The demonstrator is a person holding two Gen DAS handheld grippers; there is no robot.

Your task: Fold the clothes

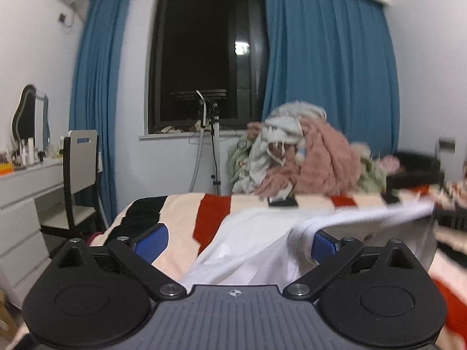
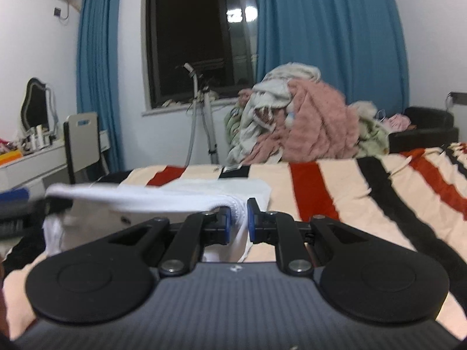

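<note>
A white garment point(image 1: 254, 248) lies on the striped bed cover point(image 1: 181, 218) and is lifted at its right side. My left gripper point(image 1: 236, 240) is open, its blue pads wide apart, and the cloth drapes between them and over the right pad point(image 1: 324, 243). In the right wrist view the same garment point(image 2: 163, 198) stretches off to the left. My right gripper point(image 2: 238, 218) is shut on a bunched edge of it, held just above the bed cover point(image 2: 335, 192).
A heap of pink, grey and green clothes point(image 1: 300, 160) sits at the far end of the bed. A chair point(image 1: 78, 169) and a white dresser point(image 1: 20, 192) stand to the left. A stand point(image 1: 210, 145) is under the window. A black seat point(image 2: 423, 128) is at the far right.
</note>
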